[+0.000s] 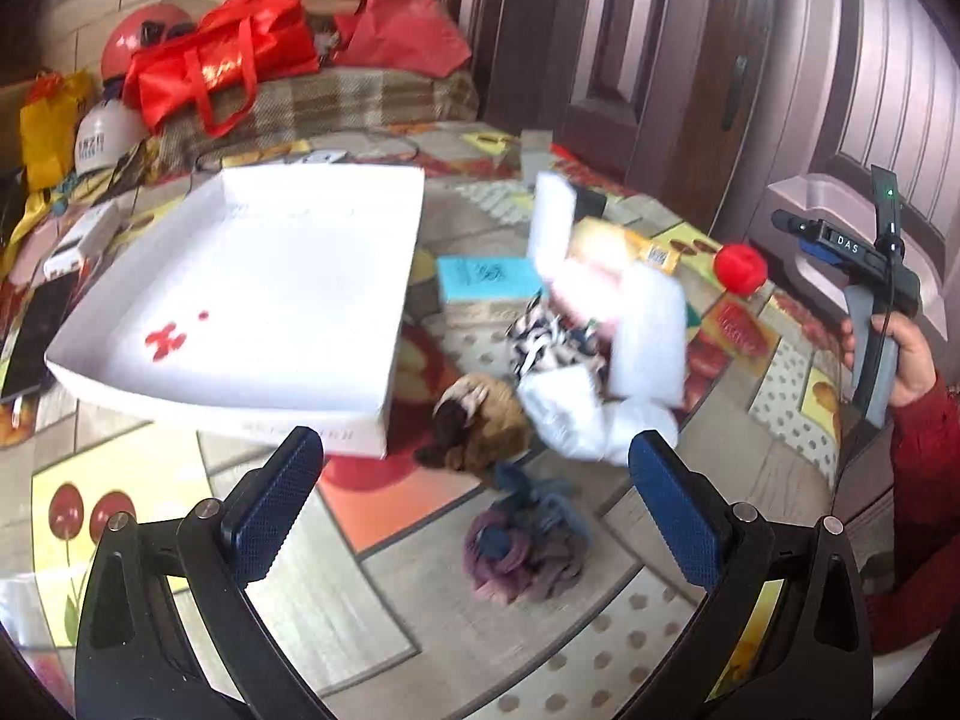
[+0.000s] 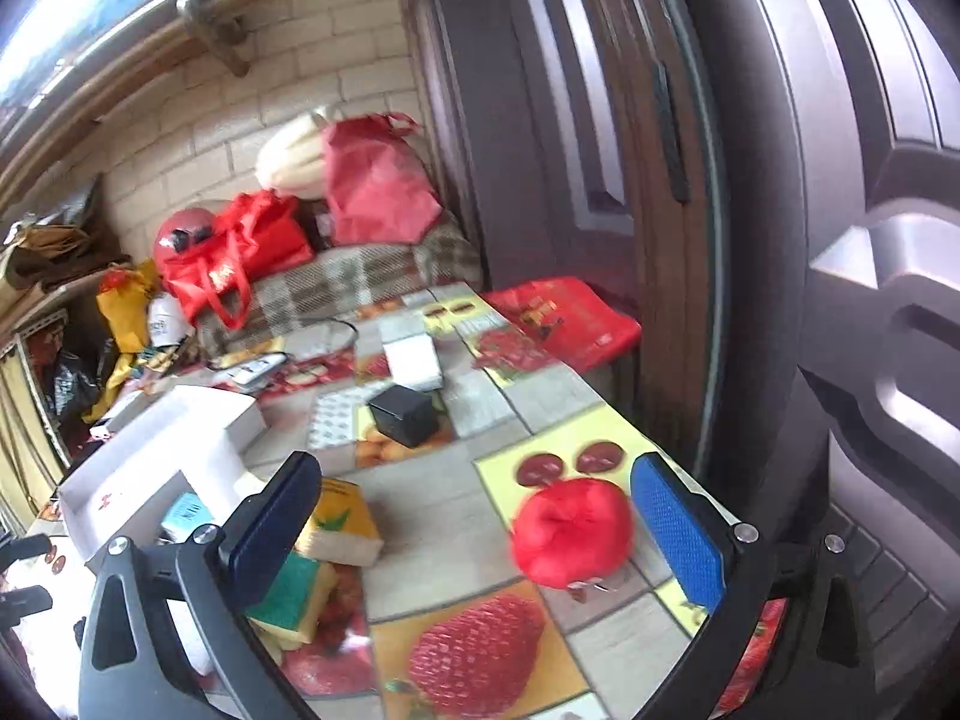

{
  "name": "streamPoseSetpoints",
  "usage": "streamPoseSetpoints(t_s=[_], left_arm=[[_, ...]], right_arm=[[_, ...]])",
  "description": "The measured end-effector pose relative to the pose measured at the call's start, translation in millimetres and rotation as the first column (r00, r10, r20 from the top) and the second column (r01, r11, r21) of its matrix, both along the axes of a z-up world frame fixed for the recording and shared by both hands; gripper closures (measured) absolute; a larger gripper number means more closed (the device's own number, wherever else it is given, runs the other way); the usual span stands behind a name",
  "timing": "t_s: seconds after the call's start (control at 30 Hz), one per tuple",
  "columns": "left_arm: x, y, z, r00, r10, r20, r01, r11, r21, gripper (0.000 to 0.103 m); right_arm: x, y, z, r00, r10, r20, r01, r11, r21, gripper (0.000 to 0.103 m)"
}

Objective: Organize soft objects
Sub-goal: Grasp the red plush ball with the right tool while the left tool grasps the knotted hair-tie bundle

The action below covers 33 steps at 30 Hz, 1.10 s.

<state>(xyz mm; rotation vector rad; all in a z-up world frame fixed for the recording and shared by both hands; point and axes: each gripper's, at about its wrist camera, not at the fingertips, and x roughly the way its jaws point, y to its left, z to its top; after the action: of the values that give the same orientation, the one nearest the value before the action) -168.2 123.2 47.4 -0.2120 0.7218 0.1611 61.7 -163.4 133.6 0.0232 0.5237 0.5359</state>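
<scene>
A shallow white box [image 1: 252, 276] lies on the fruit-print tablecloth, left of a heap of soft things: a brown plush [image 1: 480, 426], a black-and-white cloth [image 1: 546, 339], white cloths [image 1: 576, 414] and a purple-blue knit bundle [image 1: 522, 546]. My left gripper [image 1: 474, 480] is open above the bundle and plush, holding nothing. A red soft ball [image 2: 570, 531] sits near the table's right edge; it also shows in the left wrist view [image 1: 739, 269]. My right gripper [image 2: 480, 516] is open, with the ball between its fingers near the right pad [image 2: 678, 534]. The white box's corner [image 2: 180, 450] shows at left.
A yellow box [image 2: 342, 519], a green-yellow sponge [image 2: 288, 600], a black box [image 2: 403, 414] and a white packet [image 2: 414, 363] lie on the table. A teal card [image 1: 480, 277] lies beside the white box. Red bags [image 1: 228, 60] sit on a bench behind. A dark door [image 2: 600, 180] stands right.
</scene>
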Motion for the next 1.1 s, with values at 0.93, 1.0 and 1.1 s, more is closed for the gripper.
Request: streamPoseSetpoints(t_s=[0.93, 1.0, 1.1], left_arm=[[-2.3, -23.9, -12.5, 0.999, -0.045, -0.031, 0.049, 0.989, 0.140, 0.074], [-15.7, -19.1, 2.5, 0.994, 0.038, 0.104, -0.060, 0.976, 0.209, 0.074], [-30.9, -6.1, 15.0, 0.939, 0.187, 0.290, -0.275, 0.912, 0.303, 0.073]], right_arm=[[32.8, 17.0, -37.9, 0.986, 0.096, -0.137, -0.121, 0.975, -0.186, 0.045], [17.1, 11.0, -23.3, 0.991, 0.105, -0.078, -0.113, 0.987, -0.114, 0.044], [-8.0, 1.8, -0.1, 0.995, 0.087, 0.041, -0.087, 0.996, 0.015, 0.044]])
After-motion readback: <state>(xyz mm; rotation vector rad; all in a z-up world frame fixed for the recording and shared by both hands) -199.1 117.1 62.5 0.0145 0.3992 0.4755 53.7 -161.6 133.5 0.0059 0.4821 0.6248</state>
